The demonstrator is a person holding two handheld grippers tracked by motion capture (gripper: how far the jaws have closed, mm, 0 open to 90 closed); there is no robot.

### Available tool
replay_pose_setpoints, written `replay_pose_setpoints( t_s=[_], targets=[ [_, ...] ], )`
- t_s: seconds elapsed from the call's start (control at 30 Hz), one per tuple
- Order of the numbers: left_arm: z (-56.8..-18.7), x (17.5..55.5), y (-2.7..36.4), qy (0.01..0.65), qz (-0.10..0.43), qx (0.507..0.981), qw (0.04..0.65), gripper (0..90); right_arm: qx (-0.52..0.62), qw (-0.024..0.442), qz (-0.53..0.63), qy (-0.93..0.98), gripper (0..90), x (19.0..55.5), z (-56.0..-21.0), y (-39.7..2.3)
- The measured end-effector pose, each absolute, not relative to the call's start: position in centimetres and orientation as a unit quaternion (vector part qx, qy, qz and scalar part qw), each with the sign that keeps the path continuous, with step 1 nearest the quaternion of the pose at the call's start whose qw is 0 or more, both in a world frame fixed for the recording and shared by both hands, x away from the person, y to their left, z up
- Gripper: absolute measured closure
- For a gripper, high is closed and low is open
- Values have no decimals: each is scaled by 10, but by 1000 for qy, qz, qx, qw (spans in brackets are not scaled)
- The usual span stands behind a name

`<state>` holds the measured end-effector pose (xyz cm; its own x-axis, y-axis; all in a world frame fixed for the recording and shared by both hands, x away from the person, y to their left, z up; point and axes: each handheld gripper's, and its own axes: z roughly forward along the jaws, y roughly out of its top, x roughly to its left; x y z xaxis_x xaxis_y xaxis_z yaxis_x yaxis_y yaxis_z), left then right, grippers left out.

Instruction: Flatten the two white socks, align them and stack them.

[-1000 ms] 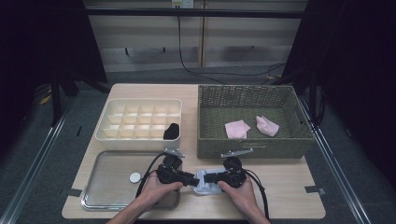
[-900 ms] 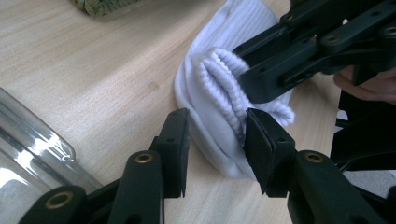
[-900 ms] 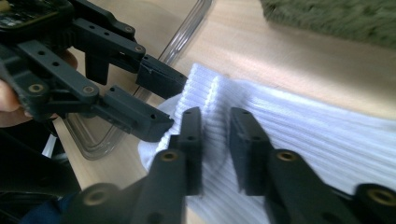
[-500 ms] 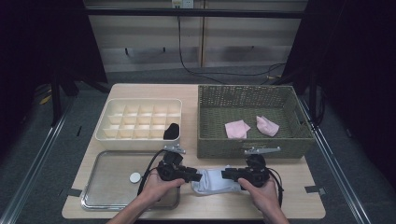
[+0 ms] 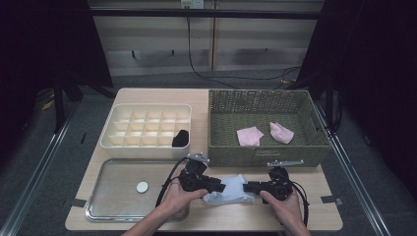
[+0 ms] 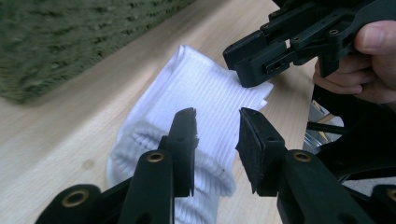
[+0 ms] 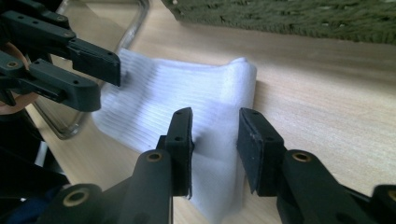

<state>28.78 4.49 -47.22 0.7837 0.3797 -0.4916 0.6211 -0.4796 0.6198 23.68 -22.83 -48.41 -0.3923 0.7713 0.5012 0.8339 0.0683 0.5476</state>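
A white ribbed sock [image 5: 235, 189] lies flat on the table's front edge, between both grippers. My left gripper [image 5: 221, 187] points right at its left end, and my right gripper [image 5: 247, 187] points left at its right end. In the left gripper view the jaws [image 6: 217, 116] have just been closing; they stand apart over the sock's [image 6: 201, 88] folded end without pressing it. The right gripper [image 6: 247, 60] shows beyond. In the right gripper view the jaws [image 7: 215, 116] have just been opening; the sock [image 7: 187, 88] lies loose between them. The left gripper [image 7: 107, 83] shows at its far end.
A green wicker basket [image 5: 265, 152] behind the sock holds two pink cloths [image 5: 249, 135] [image 5: 281, 132]. At the back left a cream compartment box [image 5: 147, 142] holds a black item [image 5: 180, 138]. A metal tray [image 5: 113, 206] at front left carries a white disc [image 5: 142, 187].
The right gripper has drawn away to the right and its jaws have spread. The sock now lies stretched out between the two grippers. The left gripper has shifted slightly.
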Motion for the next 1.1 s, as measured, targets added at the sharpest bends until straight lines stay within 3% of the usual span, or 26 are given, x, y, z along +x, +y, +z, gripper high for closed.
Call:
replay_pose_setpoints(
  t_s=[0.37,0.67,1.1],
  targets=[
    [-483,279,18,269,-142,871,386,683,-556,39,-393,-731,620,241,-492,-227],
    [-489,284,22,280,-125,872,382,687,-553,44,-387,-736,589,243,-496,-225],
    [-494,288,23,280,-130,870,385,764,-558,80,-411,-716,794,242,-499,-222]
  ],
)
